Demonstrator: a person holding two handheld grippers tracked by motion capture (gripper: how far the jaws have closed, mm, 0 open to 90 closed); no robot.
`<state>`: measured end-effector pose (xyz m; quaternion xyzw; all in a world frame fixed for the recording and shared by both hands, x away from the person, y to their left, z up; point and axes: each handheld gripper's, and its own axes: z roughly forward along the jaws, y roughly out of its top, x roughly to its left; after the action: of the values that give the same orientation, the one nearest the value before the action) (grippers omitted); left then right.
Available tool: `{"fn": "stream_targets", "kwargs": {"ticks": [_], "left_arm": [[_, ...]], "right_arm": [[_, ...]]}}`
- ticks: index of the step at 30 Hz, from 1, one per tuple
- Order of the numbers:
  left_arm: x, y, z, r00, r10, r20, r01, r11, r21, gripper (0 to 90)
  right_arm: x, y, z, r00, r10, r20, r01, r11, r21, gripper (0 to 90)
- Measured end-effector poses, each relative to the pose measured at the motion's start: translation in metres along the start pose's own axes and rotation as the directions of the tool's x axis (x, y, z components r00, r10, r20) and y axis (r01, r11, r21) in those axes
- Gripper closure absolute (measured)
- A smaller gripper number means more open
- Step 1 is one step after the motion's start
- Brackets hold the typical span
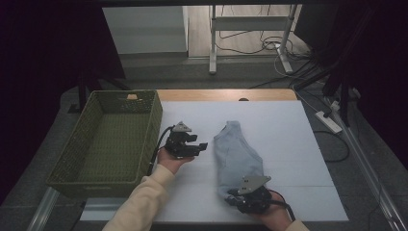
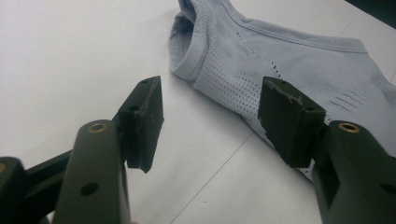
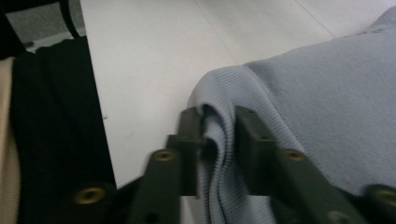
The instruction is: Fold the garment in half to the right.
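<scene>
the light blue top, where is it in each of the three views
High view: the light blue top lies right of centre on the white table.
Left gripper view: upper right, beyond the open jaws.
Right gripper view: right half, a fold between the jaws.
Shared landmark: the white table.

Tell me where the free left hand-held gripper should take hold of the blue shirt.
Probably the ribbed edge of the shirt nearest the left hand-held gripper. Come in low across the table from the basket side: that hem lies doubled and slightly raised, so open jaws could straddle it.
</scene>
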<state>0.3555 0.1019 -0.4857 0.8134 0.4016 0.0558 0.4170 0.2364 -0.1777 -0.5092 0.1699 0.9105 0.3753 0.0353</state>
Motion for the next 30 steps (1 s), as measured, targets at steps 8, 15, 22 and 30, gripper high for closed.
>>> {"fn": "stream_targets", "kwargs": {"ticks": [8, 15, 22, 30], "left_arm": [[0.000, 0.000, 0.000, 1.0000, -0.002, 0.001, 0.002, 1.0000, -0.002, 40.1], [0.001, 0.000, 0.000, 0.9999, -0.012, 0.009, 0.012, 0.9999, -0.008, 39.6], [0.002, -0.001, 0.001, 0.9999, -0.015, 0.009, 0.015, 0.9999, -0.004, 39.4], [0.001, -0.001, 0.003, 0.9997, -0.016, 0.019, 0.017, 0.9998, -0.011, 39.3]], "right_arm": [[-0.008, 0.003, -0.020, 0.9955, 0.079, 0.053, -0.071, 0.988, -0.140, 48.4], [-0.021, -0.004, -0.035, 0.9777, 0.188, 0.093, -0.168, 0.967, -0.192, 39.9], [-0.031, -0.014, -0.047, 0.9527, 0.267, 0.144, -0.232, 0.947, -0.220, 36.1], [-0.036, -0.025, -0.059, 0.9252, 0.329, 0.188, -0.282, 0.929, -0.239, 33.8]]}}
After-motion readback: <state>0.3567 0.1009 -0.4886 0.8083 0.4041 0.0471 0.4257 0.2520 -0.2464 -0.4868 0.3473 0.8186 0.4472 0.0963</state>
